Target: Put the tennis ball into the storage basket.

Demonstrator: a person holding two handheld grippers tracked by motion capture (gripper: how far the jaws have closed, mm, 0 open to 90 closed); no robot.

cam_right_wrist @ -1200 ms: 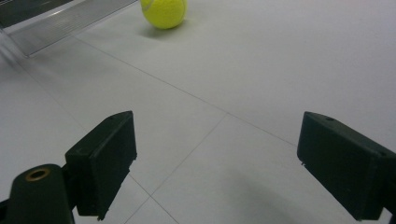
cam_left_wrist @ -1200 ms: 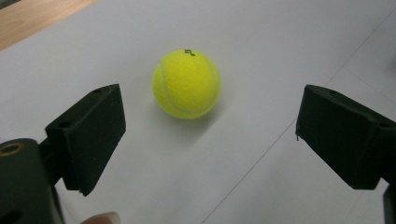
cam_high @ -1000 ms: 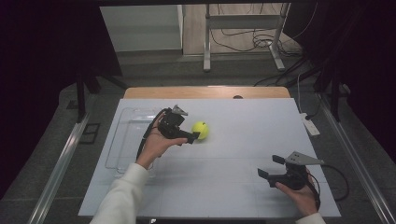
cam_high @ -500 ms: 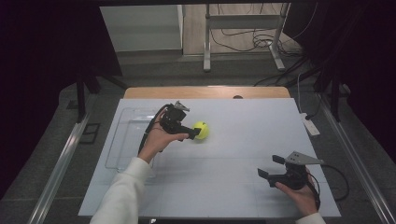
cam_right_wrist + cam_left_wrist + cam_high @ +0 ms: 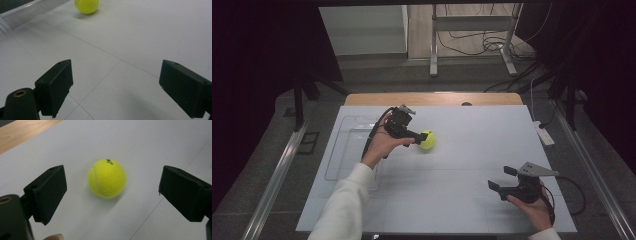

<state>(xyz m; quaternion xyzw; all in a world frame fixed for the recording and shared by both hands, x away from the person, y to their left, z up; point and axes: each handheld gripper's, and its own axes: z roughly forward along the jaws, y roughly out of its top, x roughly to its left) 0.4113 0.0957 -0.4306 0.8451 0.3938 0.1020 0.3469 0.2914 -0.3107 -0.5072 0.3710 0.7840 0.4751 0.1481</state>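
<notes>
Lining up on tennis ball (image 5: pixel 427 139) w/ left gripper (image 5: pixel 111 195)

Ball resting on white table (image 5: pixel 472 170), mid-left, just right of clear tray (image 5: pixel 343 150). Jaws spread wide, ball just ahead betw. them, no contact yet – prob. set for a straight close. Right gripper (image 5: pixel 501 179) parked near front-right, jaws also wide, nothing betw. them, well apart from ball – likely kept clear.

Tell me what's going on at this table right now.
A person holds a gripper in each hand. The left gripper is at a yellow tennis ball on the white table, jaws open to either side of it and not touching it. The right gripper hangs open near the table's front right, apart from the ball. A clear tray lies at the left.
</notes>
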